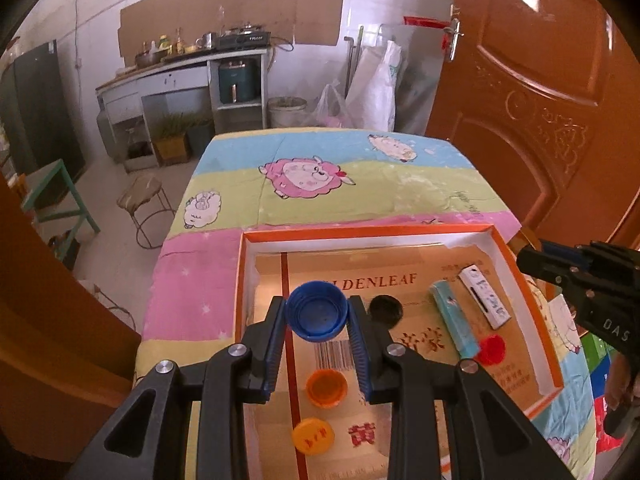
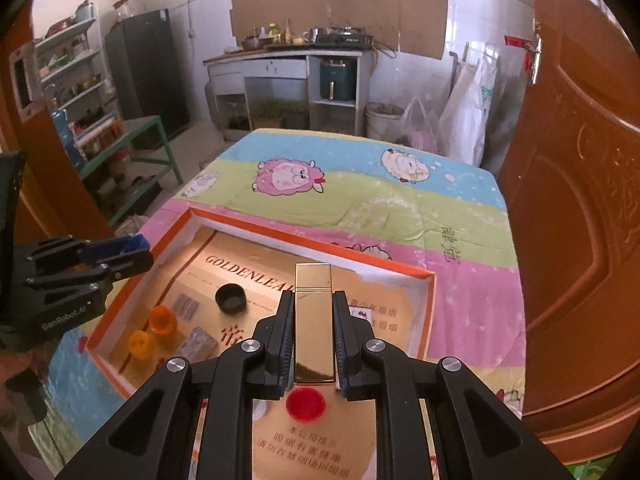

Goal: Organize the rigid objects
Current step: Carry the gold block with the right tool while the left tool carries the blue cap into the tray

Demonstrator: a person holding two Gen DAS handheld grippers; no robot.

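Kitchen room; cartoon-sheep cloth (image 1: 360, 184) over the table, orange-rimmed tray (image 1: 528, 304) on it. Left gripper (image 1: 316, 316) pinches blue cap (image 1: 316, 310) above the tray; right gripper (image 2: 314, 340) clamps gold bar (image 2: 314, 320) likewise. Below lie orange cap (image 1: 326, 386), yellow cap (image 1: 313, 436), red cap (image 2: 306, 402), black cap (image 2: 230, 298). Step: carry-in. Next, probably: lower each, then release.

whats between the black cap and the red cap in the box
In the left wrist view, a light blue rectangular lighter lies between the round black plastic cap and the flat red plastic cap, slanted across the orange-rimmed cardboard box.
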